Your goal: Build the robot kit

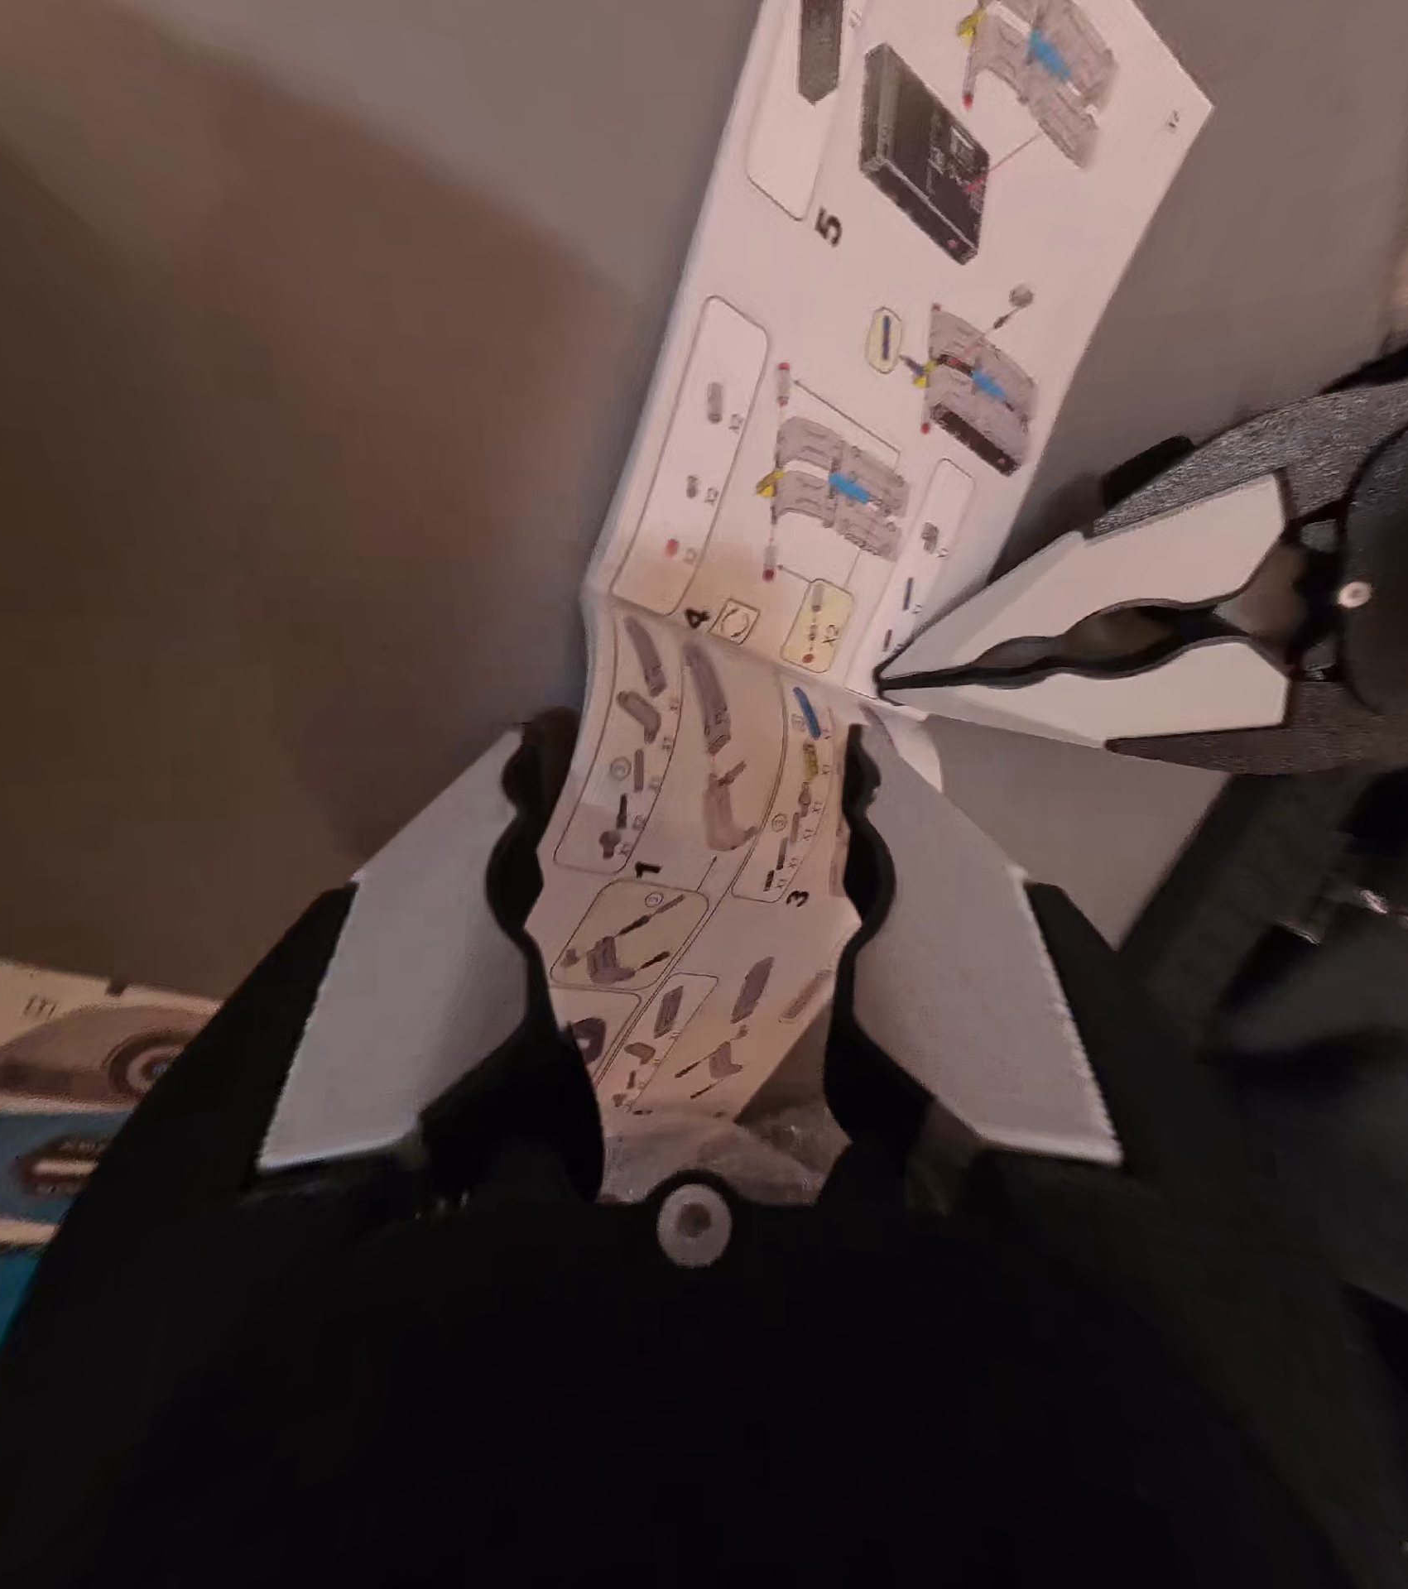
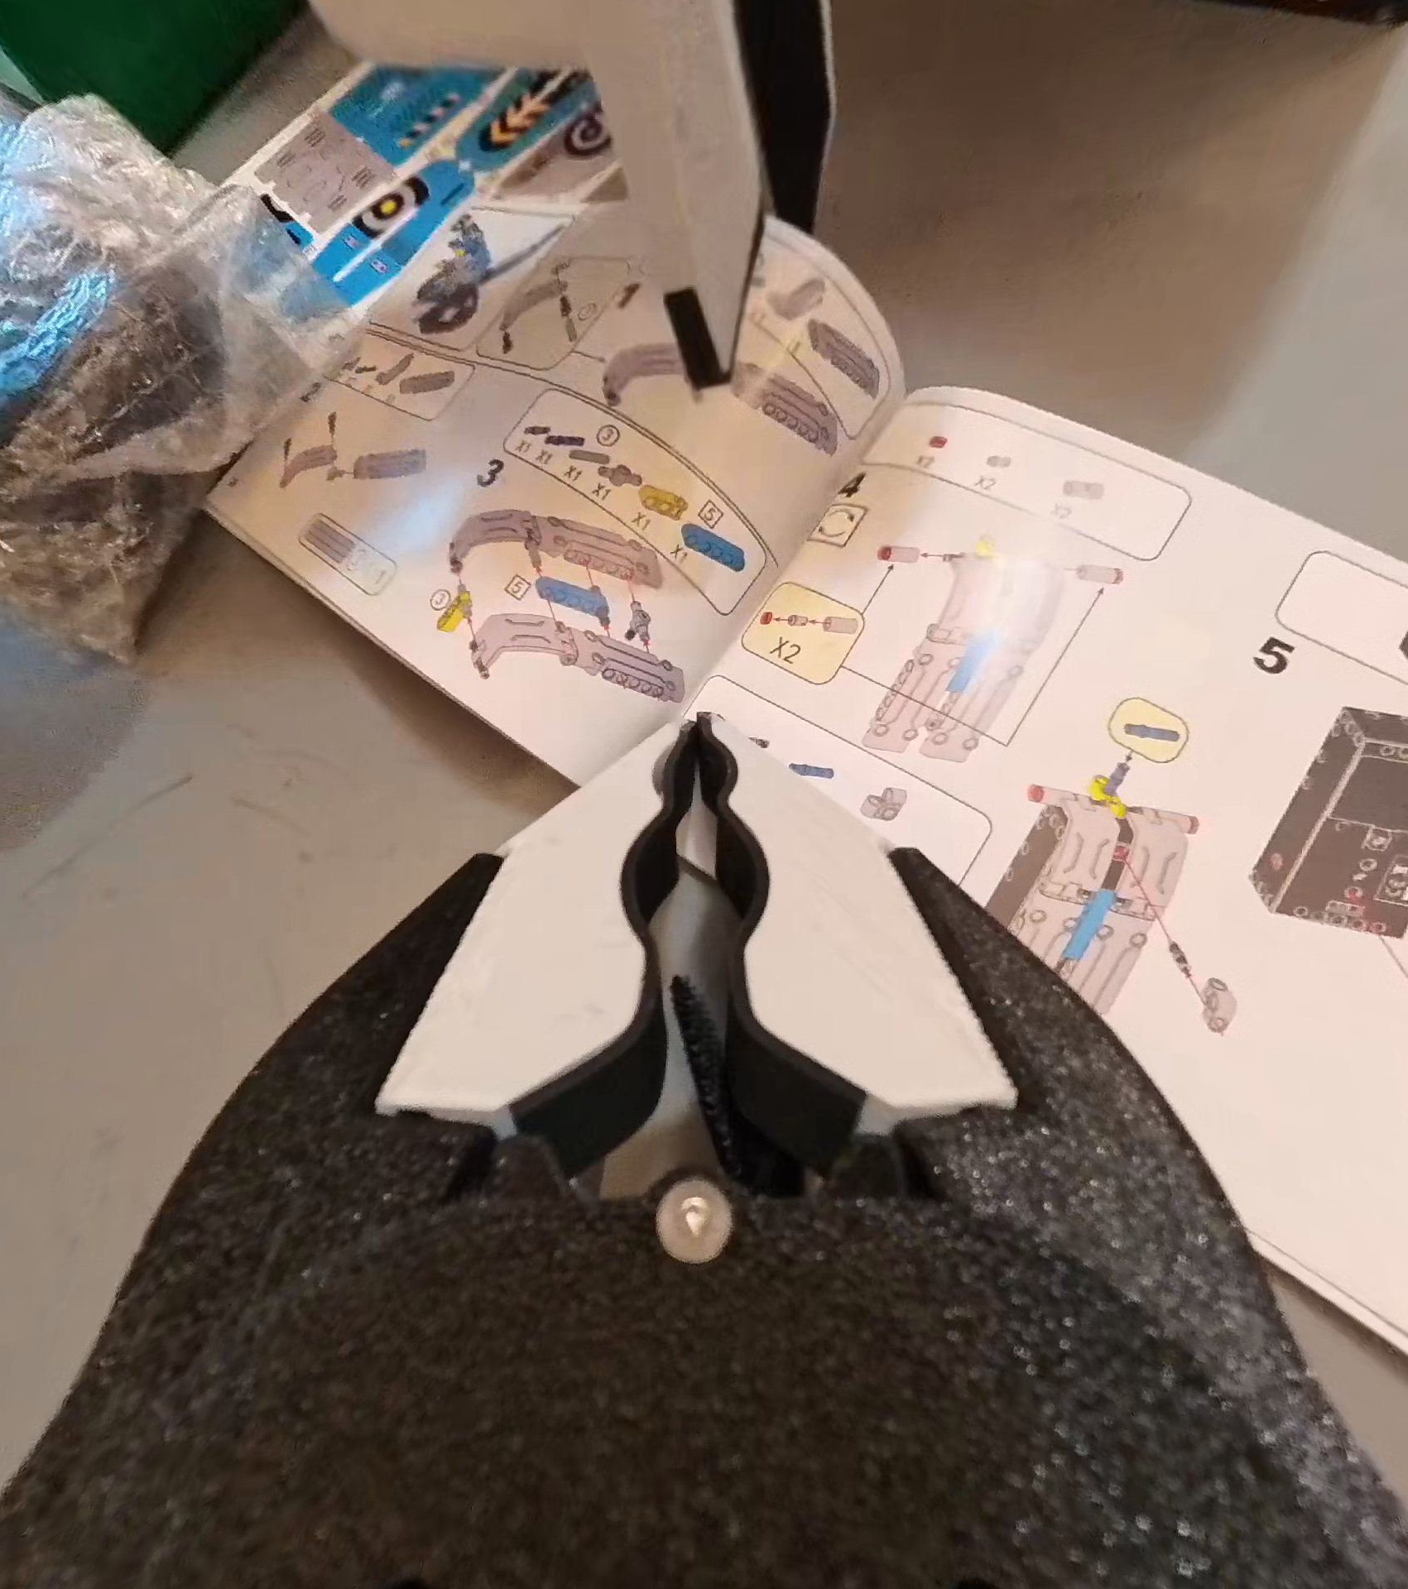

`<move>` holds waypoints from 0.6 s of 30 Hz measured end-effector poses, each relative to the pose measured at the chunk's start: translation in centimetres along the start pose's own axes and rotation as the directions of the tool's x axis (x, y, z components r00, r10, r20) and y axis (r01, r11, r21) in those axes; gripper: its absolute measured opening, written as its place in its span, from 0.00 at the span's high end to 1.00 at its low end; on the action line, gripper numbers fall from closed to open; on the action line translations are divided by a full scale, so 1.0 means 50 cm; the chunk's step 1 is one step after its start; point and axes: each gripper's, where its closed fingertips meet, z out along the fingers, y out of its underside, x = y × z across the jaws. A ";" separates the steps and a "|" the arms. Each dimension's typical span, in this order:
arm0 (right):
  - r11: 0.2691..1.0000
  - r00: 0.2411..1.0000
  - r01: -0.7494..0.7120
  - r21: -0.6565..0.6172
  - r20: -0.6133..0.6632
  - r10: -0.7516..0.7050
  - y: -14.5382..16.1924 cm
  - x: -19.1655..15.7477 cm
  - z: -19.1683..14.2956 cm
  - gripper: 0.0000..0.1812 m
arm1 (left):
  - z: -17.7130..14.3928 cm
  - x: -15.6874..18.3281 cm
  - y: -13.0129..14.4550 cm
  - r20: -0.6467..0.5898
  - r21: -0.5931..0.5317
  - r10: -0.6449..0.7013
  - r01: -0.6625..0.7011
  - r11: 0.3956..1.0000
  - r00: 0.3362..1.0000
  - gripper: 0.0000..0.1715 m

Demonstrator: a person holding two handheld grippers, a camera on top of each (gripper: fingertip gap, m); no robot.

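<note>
Right wrist view: right gripper (image 2: 696,731) fingers pressed together at the near edge of the open booklet (image 2: 1027,602), seemingly pinching the page edge. Booklet lies on the grey table (image 2: 167,860). Left gripper (image 1: 700,739) fingers wide apart over the booklet's curled left page, tips near the paper. Plastic bag (image 2: 55,344) of parts just beside the booklet; box (image 1: 12,1118) nearby.

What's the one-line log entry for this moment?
left tongs: open over open white instruction booklet | right tongs: shut on booklet's near edge | clear plastic parts bag: beside booklet
</note>
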 end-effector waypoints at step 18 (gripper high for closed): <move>0.997 0.998 0.013 0.077 0.063 -0.018 -0.007 -0.026 -0.033 0.99 | -0.056 0.106 -0.020 0.087 -0.070 0.283 -0.277 0.958 0.955 0.94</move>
